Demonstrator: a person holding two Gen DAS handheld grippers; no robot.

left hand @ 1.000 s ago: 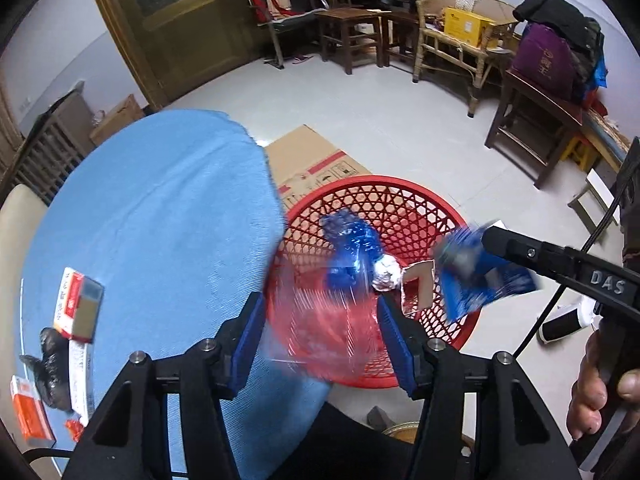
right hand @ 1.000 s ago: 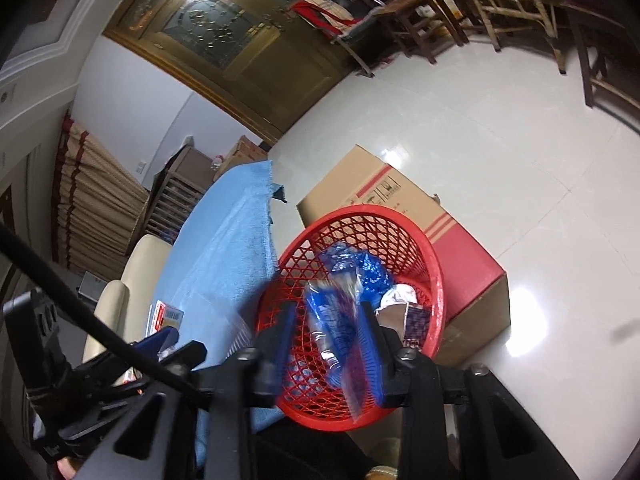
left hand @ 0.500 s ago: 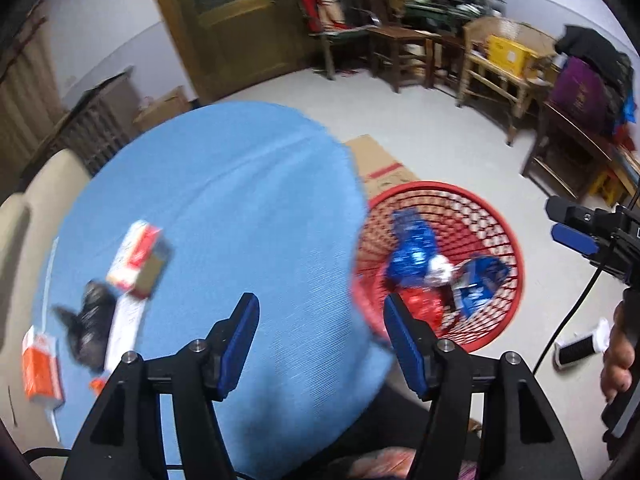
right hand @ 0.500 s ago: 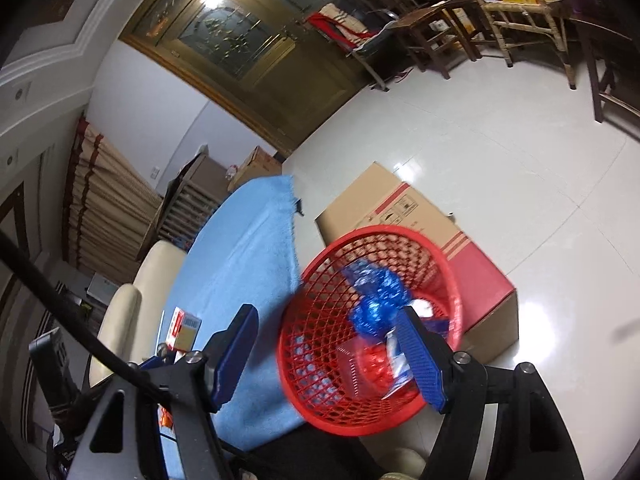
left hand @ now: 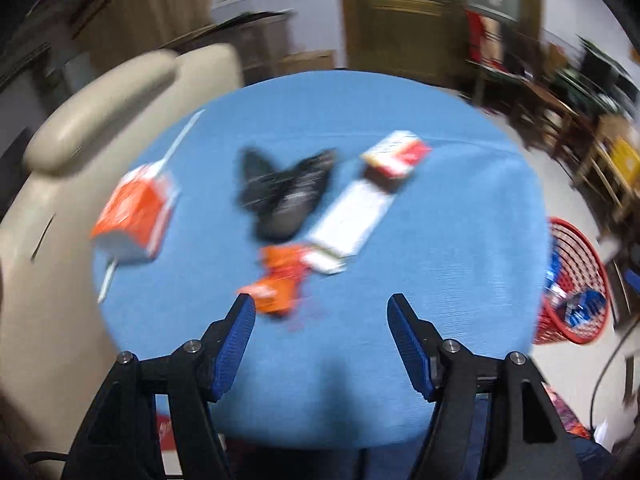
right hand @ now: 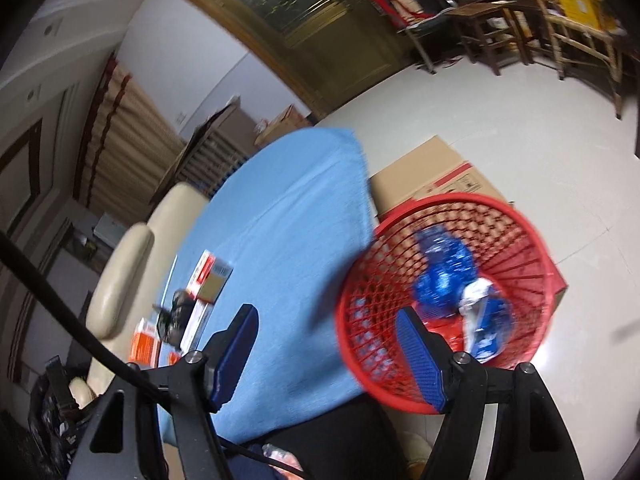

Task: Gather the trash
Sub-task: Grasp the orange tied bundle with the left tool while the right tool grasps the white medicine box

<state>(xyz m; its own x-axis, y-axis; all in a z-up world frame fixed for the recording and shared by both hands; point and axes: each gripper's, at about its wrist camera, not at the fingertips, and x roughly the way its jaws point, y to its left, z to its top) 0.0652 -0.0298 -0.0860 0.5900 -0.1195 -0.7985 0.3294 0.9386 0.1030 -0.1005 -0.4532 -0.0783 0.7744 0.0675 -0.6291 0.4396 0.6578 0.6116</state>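
Note:
In the blurred left wrist view, trash lies on the blue-covered table (left hand: 440,240): an orange carton (left hand: 134,212), a black crumpled bag (left hand: 284,192), a red-and-white box (left hand: 396,156), a white flat packet (left hand: 352,220) and an orange wrapper (left hand: 280,284). My left gripper (left hand: 321,318) hovers over the table's near side, its jaws opening with nothing between them, the orange wrapper just beyond its left finger. My right gripper (right hand: 327,334) stands open and empty at the table edge. Beside it is the red mesh basket (right hand: 360,280), which holds blue wrappers (right hand: 440,276) and red trash.
A cream padded chair (left hand: 100,92) stands at the table's far left. A cardboard box (right hand: 436,172) sits on the floor behind the basket (left hand: 576,264). Wooden chairs and tables (right hand: 492,28) line the far wall. A black cable (right hand: 60,304) crosses the right wrist view.
Both grippers let go of their wrappers, red from the left and blue from the right, which now lie in the basket. The left gripper swung left from the basket to over the table's trash.

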